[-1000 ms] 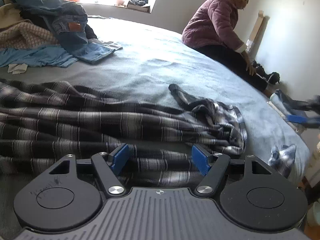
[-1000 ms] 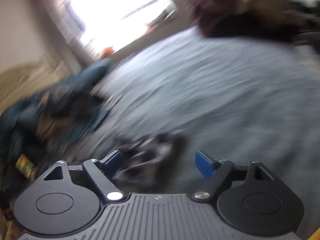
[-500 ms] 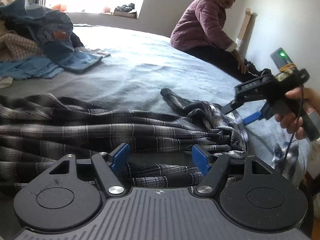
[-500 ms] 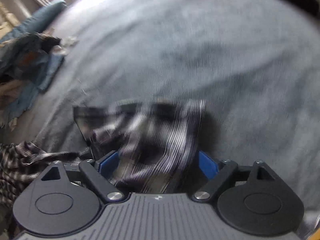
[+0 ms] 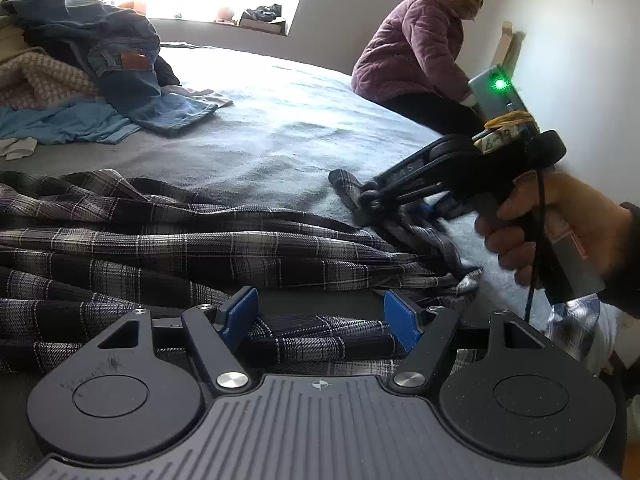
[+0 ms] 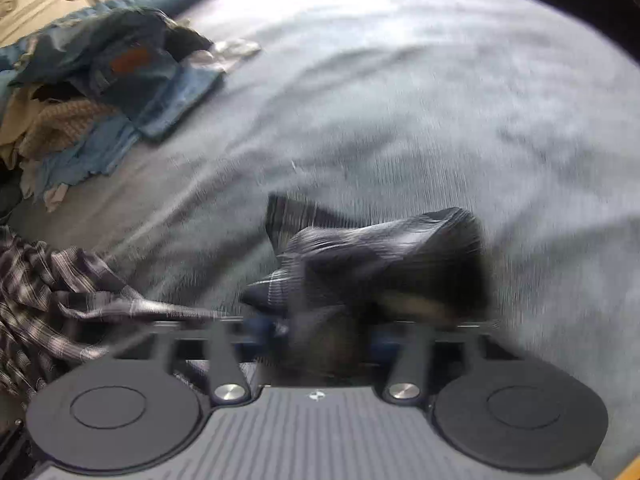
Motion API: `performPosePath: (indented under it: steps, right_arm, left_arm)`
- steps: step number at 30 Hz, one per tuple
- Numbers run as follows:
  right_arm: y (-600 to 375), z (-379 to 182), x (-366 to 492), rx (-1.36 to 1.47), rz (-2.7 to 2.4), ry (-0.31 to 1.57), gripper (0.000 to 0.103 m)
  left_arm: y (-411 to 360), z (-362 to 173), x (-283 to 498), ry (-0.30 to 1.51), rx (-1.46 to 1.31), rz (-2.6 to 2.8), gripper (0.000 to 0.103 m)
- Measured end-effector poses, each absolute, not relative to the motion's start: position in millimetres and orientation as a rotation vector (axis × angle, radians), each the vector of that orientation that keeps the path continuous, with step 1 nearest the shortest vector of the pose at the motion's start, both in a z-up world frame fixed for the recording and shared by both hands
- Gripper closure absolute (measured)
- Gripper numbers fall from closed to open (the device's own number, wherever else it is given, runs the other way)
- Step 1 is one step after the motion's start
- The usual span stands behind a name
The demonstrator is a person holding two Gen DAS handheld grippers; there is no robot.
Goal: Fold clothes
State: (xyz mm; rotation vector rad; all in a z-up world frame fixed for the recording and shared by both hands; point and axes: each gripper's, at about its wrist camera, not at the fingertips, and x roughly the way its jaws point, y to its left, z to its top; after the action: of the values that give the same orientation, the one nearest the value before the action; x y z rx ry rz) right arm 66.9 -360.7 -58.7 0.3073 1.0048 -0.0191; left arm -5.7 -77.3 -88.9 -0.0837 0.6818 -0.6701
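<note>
A dark plaid shirt [image 5: 180, 240] lies crumpled across the grey bed [image 5: 280, 132]. My left gripper [image 5: 320, 314] hovers low over its near folds, open, with cloth lying under and between the blue pads [image 5: 242, 312] but not pinched. A hand holds my right gripper [image 5: 372, 204] at the shirt's far right sleeve end. In the right wrist view, which is blurred, the jaws of the right gripper [image 6: 324, 328] are closing, and the sleeve [image 6: 380, 248] is bunched up between them.
A pile of jeans and other clothes [image 5: 112, 60] sits at the bed's far left, near a headboard [image 6: 36, 0]. A person in a purple jacket [image 5: 412, 48] sits on the far right edge by the wall. Open grey bedding stretches beyond the shirt.
The right gripper came in from the right and dropped onto the sleeve end, and its jaws drew in around the cloth. The left gripper has stayed put and open.
</note>
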Motion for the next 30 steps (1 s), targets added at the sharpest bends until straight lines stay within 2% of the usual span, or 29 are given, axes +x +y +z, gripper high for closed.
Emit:
performPosePath:
  steps: [2, 12, 15, 18, 22, 24, 25, 26, 28, 30]
  right_arm:
    - [-374.4, -43.5, 72.0, 0.385, 0.001, 0.942, 0.087]
    - [-428.0, 92.8, 137.5, 0.481, 0.023, 0.447, 0.088]
    - [-440.3, 116.9, 160.2, 0.49, 0.013, 0.333, 0.088]
    - [-458.7, 106.2, 189.7, 0.509, -0.031, 0.315, 0.088]
    - [-486.7, 28.0, 239.4, 0.567, -0.146, 0.462, 0.087]
    - [-503.2, -21.9, 256.6, 0.605, -0.215, 0.607, 0.083]
    - [-511.3, -44.9, 262.2, 0.62, -0.25, 0.687, 0.076]
    - [-519.2, -60.3, 263.3, 0.628, -0.272, 0.754, 0.065]
    - [-534.4, -76.0, 253.5, 0.672, -0.289, 0.81, 0.057]
    - [-551.8, -70.5, 235.5, 0.74, -0.262, 0.796, 0.043]
  left_arm:
    - [-80.3, -90.5, -0.9, 0.685, -0.095, -0.659, 0.033]
    - [-81.6, -91.1, 58.0, 0.718, -0.187, -0.562, 0.033]
    - [-76.4, -88.8, 81.5, 0.717, -0.228, -0.524, 0.033]
    - [-72.5, -92.6, 99.1, 0.738, -0.262, -0.503, 0.033]
    - [-73.2, -102.2, 104.9, 0.772, -0.258, -0.49, 0.033]
    - [-74.2, -105.7, 104.0, 0.785, -0.248, -0.491, 0.033]
    - [-74.3, -105.6, 102.7, 0.786, -0.239, -0.494, 0.033]
    - [-74.5, -104.5, 101.4, 0.784, -0.234, -0.497, 0.033]
    - [-74.3, -100.9, 97.2, 0.779, -0.233, -0.511, 0.032]
    - [-71.5, -96.7, 93.3, 0.776, -0.251, -0.526, 0.032]
